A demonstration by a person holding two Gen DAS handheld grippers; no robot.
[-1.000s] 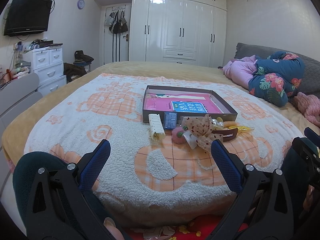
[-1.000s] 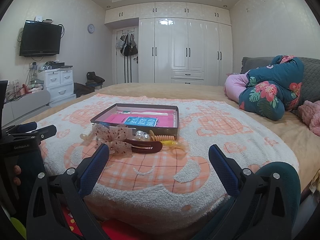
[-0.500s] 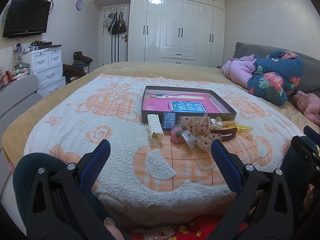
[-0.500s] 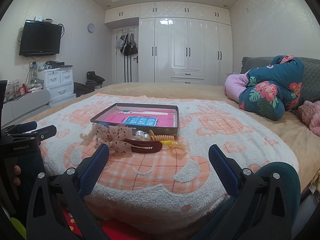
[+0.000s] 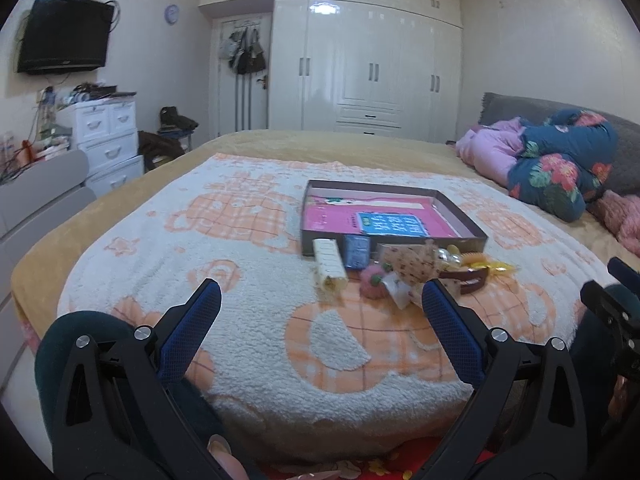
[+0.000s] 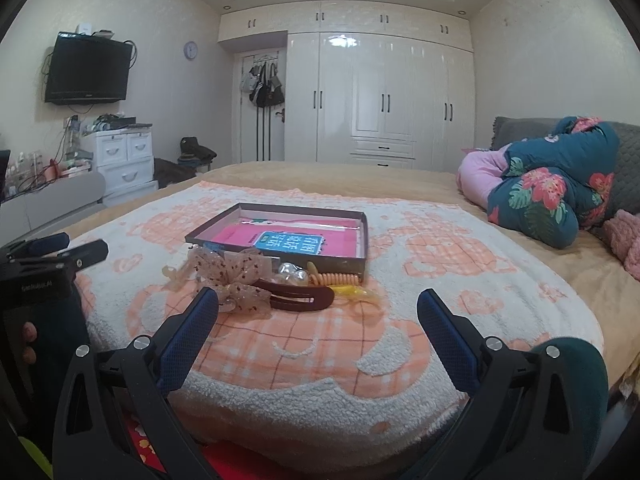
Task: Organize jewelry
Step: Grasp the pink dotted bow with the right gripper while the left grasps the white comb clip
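A shallow open box [image 5: 468, 222] [image 6: 362, 240] with a pink floor lies on the bed's blanket. Hair accessories lie in a pile at its near side: a cream claw clip [image 5: 329, 263], a blue clip [image 5: 357, 252], a pink pompom [image 5: 374, 278], a dotted bow [image 5: 412, 260] [image 6: 230, 270], a dark red snap clip [image 6: 300, 300], clear beads [image 6: 294, 274], an orange coil tie [image 6: 340, 280]. My left gripper [image 5: 322, 300] and right gripper [image 6: 318, 306] are both open and empty, short of the pile near the bed's front edge.
Folded quilts [image 6: 556, 184] and a pink garment [image 6: 626, 236] lie at the bed's right. White drawers [image 5: 106, 136] and a grey chair [image 5: 40, 192] stand at the left. The left gripper also shows at the left edge of the right wrist view [image 6: 44, 264].
The left wrist view has shifted slightly and blurred, so the left gripper is moving a little. The right gripper and the objects have not moved.
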